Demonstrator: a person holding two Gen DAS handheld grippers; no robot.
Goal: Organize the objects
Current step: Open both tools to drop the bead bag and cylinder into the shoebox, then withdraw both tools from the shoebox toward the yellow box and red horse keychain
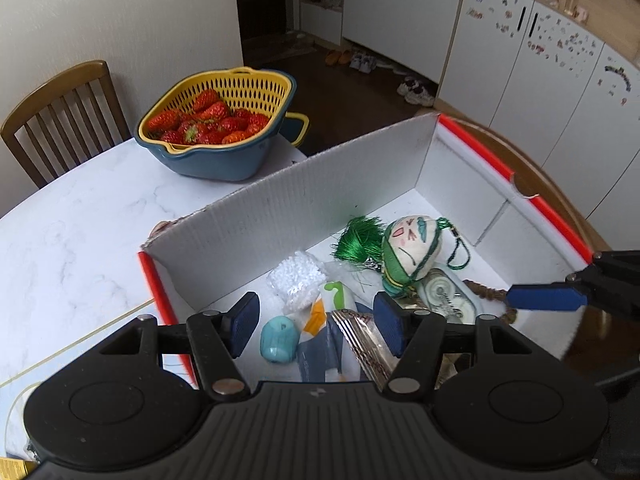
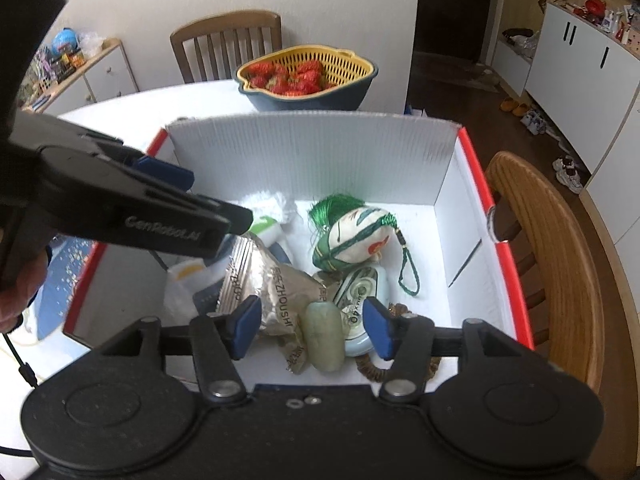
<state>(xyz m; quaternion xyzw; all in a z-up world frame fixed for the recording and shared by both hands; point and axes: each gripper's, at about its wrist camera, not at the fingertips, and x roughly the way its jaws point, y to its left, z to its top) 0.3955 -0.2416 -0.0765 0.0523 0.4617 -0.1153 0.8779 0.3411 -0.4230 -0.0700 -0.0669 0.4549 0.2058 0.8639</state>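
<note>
Box, white with red rim, on marble table: holds embroidered pouch, silver snack packet, oval tin, teal spool. My left gripper and right gripper hover above its contents, jaws apart, gripping nothing. Strawberry colander stands beyond the box.

I see even, soft daylight and crisp focus in both views; the white box wall glares slightly (edges bow heavily, corners vignette black), and shadows stay faint.
</note>
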